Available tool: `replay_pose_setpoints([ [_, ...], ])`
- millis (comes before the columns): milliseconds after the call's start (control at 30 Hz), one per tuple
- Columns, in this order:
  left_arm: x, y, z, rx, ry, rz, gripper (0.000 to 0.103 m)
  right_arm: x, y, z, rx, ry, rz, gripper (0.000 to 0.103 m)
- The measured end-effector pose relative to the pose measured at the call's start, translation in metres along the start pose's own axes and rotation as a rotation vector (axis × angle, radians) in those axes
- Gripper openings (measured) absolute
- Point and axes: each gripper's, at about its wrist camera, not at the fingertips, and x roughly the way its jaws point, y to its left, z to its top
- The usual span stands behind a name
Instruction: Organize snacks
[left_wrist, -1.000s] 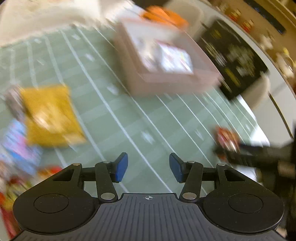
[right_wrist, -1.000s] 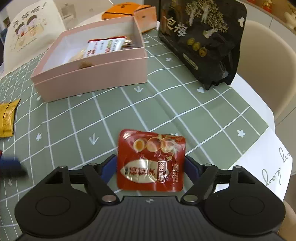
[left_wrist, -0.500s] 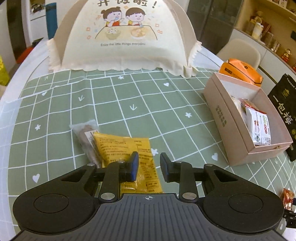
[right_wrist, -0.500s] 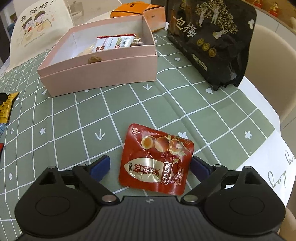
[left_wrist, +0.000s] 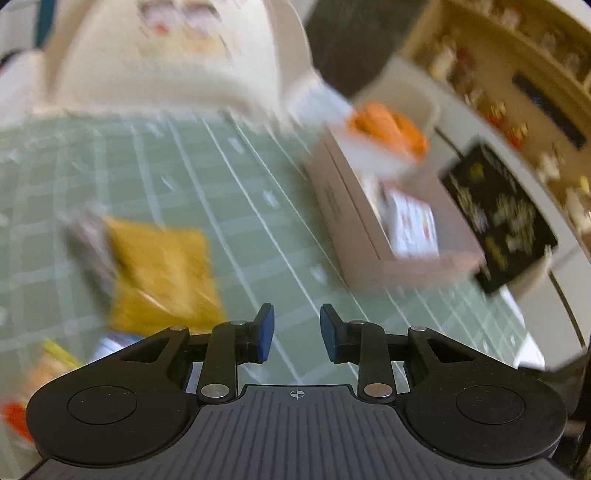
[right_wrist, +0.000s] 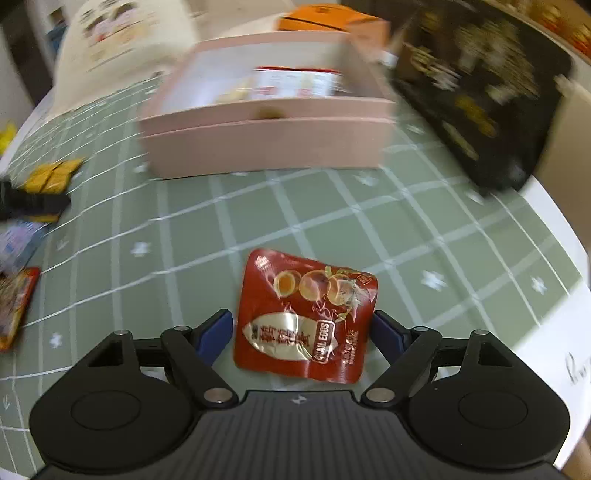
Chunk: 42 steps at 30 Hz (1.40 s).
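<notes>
A red quail-egg packet (right_wrist: 306, 314) lies flat on the green checked tablecloth. It sits between the fingers of my right gripper (right_wrist: 301, 332), whose jaws are closing around it with a sliver of cloth still showing at the left pad. The pink open box (right_wrist: 266, 147) with several snacks inside stands beyond it. In the blurred left wrist view my left gripper (left_wrist: 295, 332) hangs over bare cloth, its pads a narrow gap apart with nothing between them. A yellow packet (left_wrist: 162, 277) lies to its left and the pink box (left_wrist: 373, 273) to its right.
A big black snack bag (right_wrist: 480, 92) leans right of the box, with an orange carton (right_wrist: 325, 18) behind. A cream food cover (left_wrist: 166, 55) stands at the far side. More packets (right_wrist: 14, 306) lie at the left. The table's white edge (right_wrist: 554, 332) runs close on the right.
The right jaws opened wider, then narrowed again around the red packet. The left gripper narrowed its jaws, swung over the yellow packet, then moved off to the right of it.
</notes>
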Motion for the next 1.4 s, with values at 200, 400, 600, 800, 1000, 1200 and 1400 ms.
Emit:
replay_pose_setpoints([
  [200,-0.005,0.088,0.034,-0.211,-0.177,0.282,0.032,0.009,0.064,0.011,-0.152,0.044,0.081,0.083],
  [400,0.026,0.116,0.020,-0.312,-0.089,0.165,0.032,-0.012,0.078,0.004,-0.184,0.076,0.112,0.083],
  [600,0.028,0.047,-0.032,-0.133,-0.026,-0.007,0.024,-0.016,0.074,0.003,-0.192,0.091,0.064,0.083],
  [800,0.022,0.004,-0.073,-0.092,0.090,-0.154,0.024,-0.013,0.081,0.005,-0.203,0.066,0.065,0.083],
  [1000,-0.036,0.014,-0.090,-0.193,0.001,-0.047,0.025,-0.016,0.112,0.035,-0.285,-0.064,0.131,0.083],
  [1200,-0.070,0.033,-0.095,-0.342,-0.068,0.111,0.025,0.016,0.180,0.086,-0.488,-0.154,0.182,0.083],
  [1400,-0.066,0.034,-0.107,-0.396,-0.054,0.164,0.025,0.046,0.200,0.083,-0.558,-0.099,0.156,0.060],
])
